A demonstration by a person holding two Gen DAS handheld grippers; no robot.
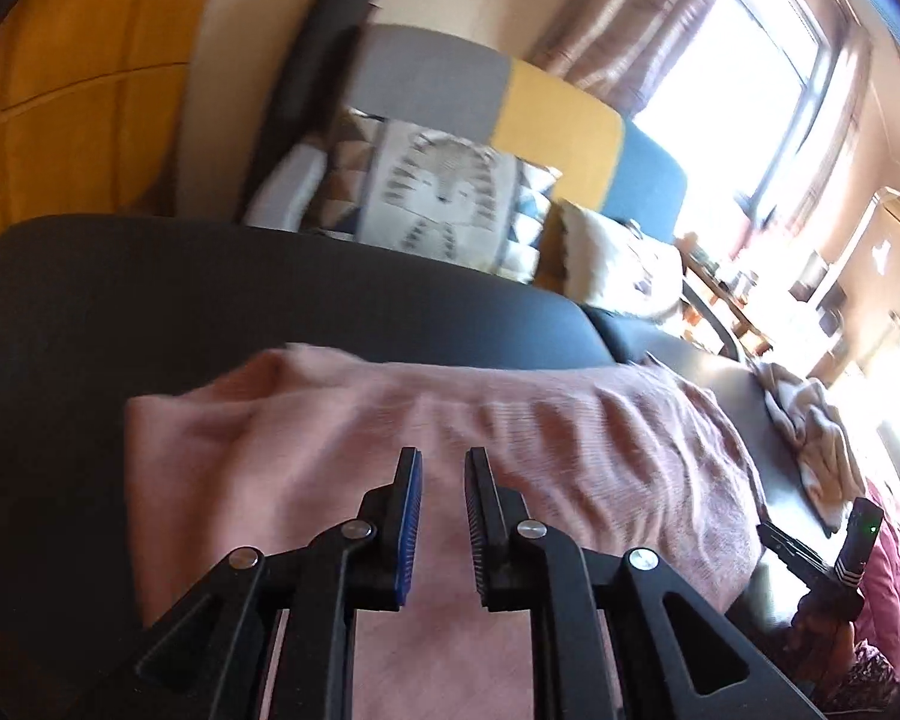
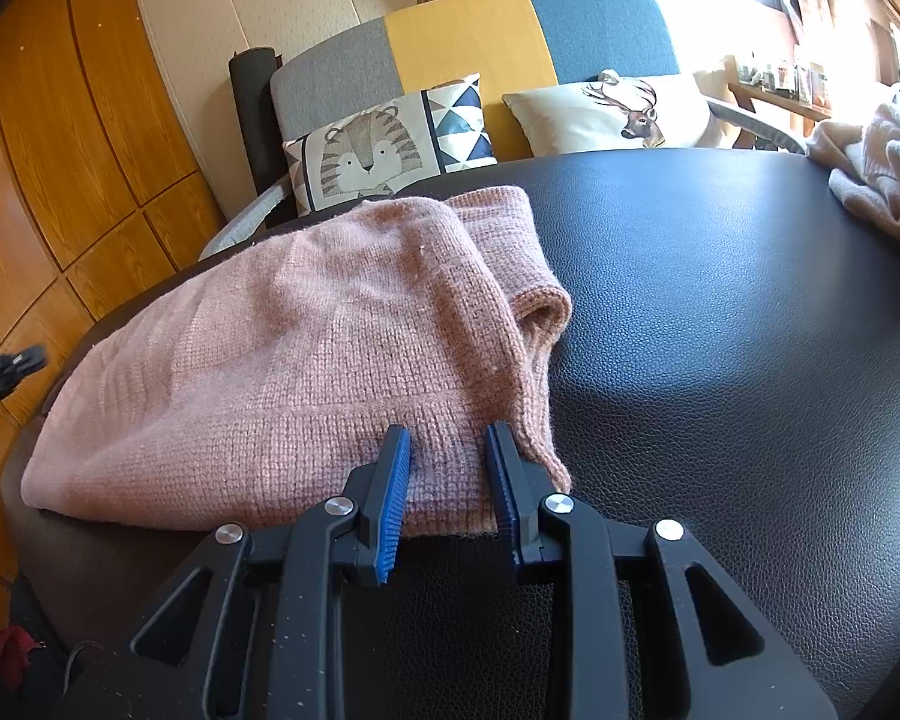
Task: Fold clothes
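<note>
Both parted: right gripper (image 2: 444,444) straddles pink sweater (image 2: 306,336), left gripper (image 1: 443,465) above.

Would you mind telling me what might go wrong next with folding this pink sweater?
1. The right gripper is open at the pink sweater's thick hem, so it may pinch only the top layer and undo the fold.
2. The sweater lies near the edge of the black table, so a tug could drag it off.
3. The left gripper, also open, hovers over it and could rumple the knit.
</note>
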